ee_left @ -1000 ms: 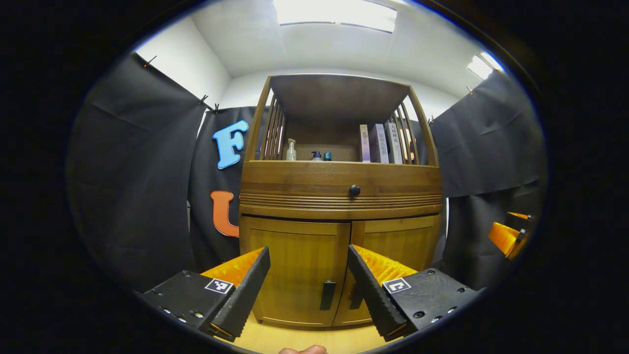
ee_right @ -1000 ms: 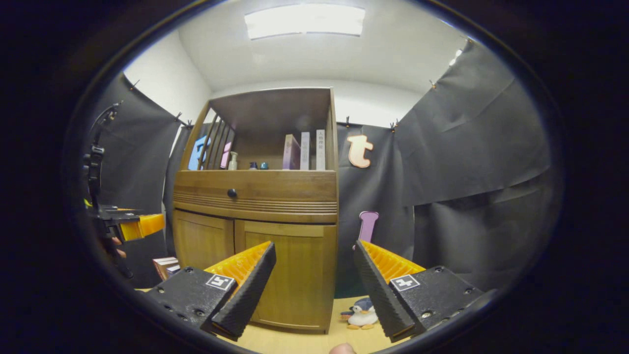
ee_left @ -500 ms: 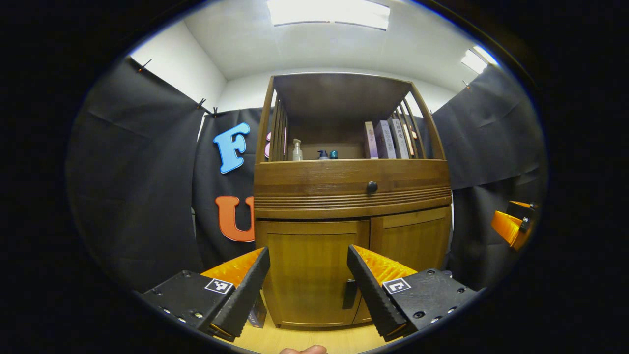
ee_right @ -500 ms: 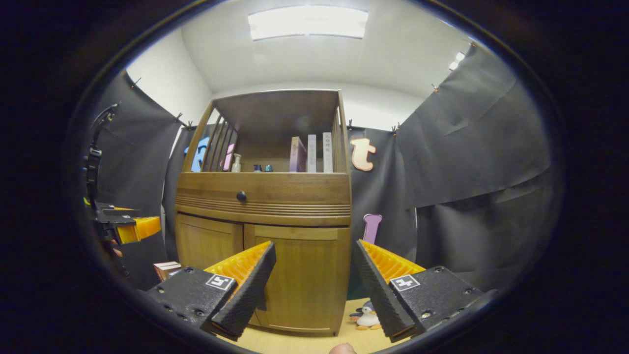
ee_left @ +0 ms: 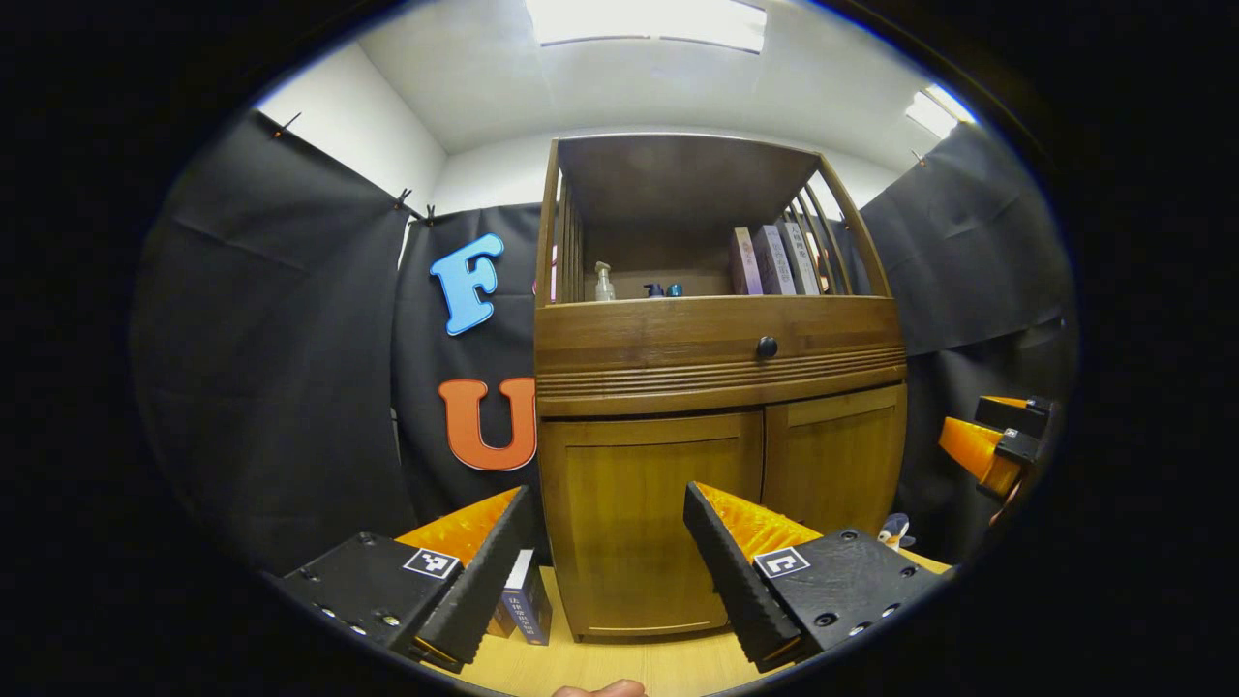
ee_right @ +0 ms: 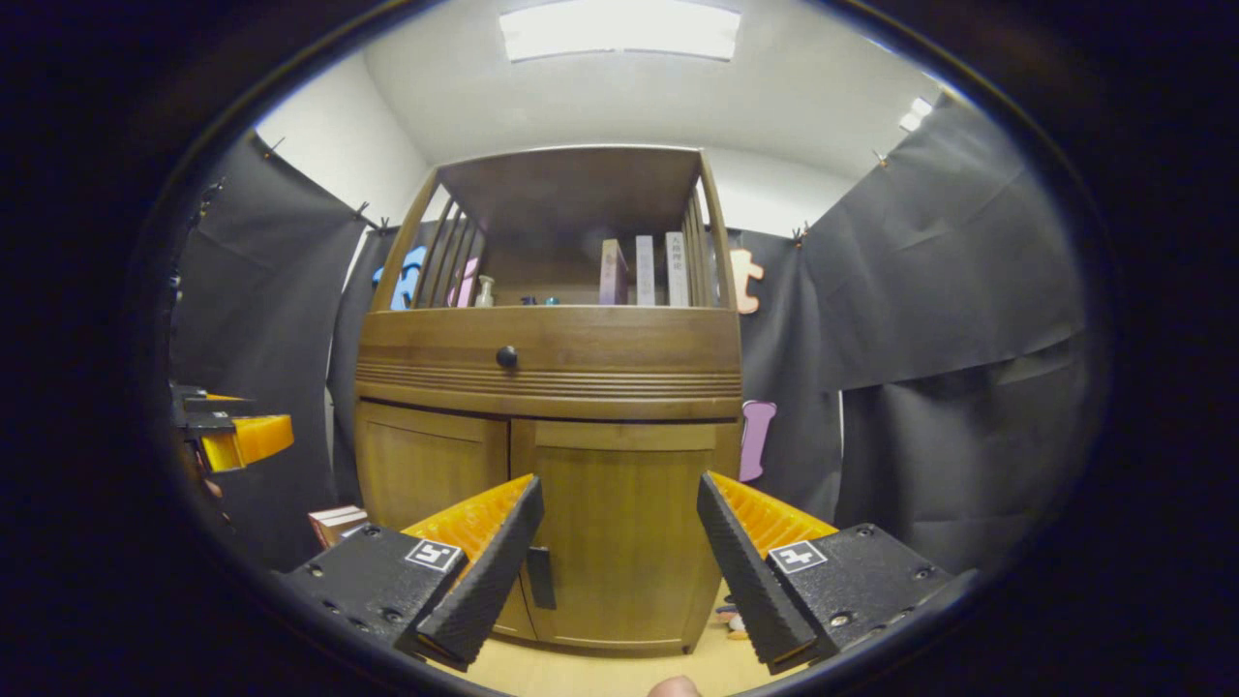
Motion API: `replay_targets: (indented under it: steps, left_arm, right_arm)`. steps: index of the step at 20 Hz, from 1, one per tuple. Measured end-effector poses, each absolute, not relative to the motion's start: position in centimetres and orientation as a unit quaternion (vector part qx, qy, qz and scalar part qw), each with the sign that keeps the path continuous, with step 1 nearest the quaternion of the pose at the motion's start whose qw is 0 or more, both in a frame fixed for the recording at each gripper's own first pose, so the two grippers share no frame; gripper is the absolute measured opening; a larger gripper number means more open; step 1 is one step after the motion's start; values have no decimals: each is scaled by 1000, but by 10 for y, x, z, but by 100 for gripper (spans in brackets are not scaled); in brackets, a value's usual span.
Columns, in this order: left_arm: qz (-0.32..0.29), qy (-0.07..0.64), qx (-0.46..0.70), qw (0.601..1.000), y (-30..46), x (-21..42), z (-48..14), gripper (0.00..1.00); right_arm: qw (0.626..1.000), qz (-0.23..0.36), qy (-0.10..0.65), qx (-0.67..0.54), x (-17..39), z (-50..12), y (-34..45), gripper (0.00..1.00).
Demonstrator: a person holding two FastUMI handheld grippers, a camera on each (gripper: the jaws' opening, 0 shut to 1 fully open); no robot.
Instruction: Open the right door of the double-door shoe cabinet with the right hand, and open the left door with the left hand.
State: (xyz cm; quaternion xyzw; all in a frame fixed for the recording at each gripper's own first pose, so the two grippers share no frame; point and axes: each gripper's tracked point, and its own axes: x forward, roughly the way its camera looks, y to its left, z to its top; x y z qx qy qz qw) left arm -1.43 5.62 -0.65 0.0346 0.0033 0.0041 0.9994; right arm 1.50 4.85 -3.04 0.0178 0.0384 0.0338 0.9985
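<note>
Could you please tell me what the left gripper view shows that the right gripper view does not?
Left gripper view: the right gripper at its right edge, beside the shoe cabinet. Right gripper view: a dark handle on the right door, and the left gripper at its left edge. Shared: the shoe cabinet with both doors closed, the drawer knob and the shelf books.

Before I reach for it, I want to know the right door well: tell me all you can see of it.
The right door is a tall panel of honey-coloured wood with a raised frame, shut flush beside the left door under the cabinet's ribbed band. A dark upright handle sits at its inner edge, low down. The right gripper hangs open before it, not touching. In the left gripper view the door shows at a slant, its lower part hidden by a finger.
</note>
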Motion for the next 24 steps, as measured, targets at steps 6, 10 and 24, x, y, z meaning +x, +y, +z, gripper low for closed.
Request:
replay_targets:
  steps: [6,10,24]
  left_arm:
    - [39,13,25,999,87,-28,-16,95]
    - [64,18,27,997,107,-41,-24,95]
    - [178,33,42,983,188,-87,-40,95]
  right_arm:
    - [996,52,66,19,27,-54,64,100]
    - [992,67,102,34,41,-83,77,100]
    - [975,82,206,12,86,-192,105,87]
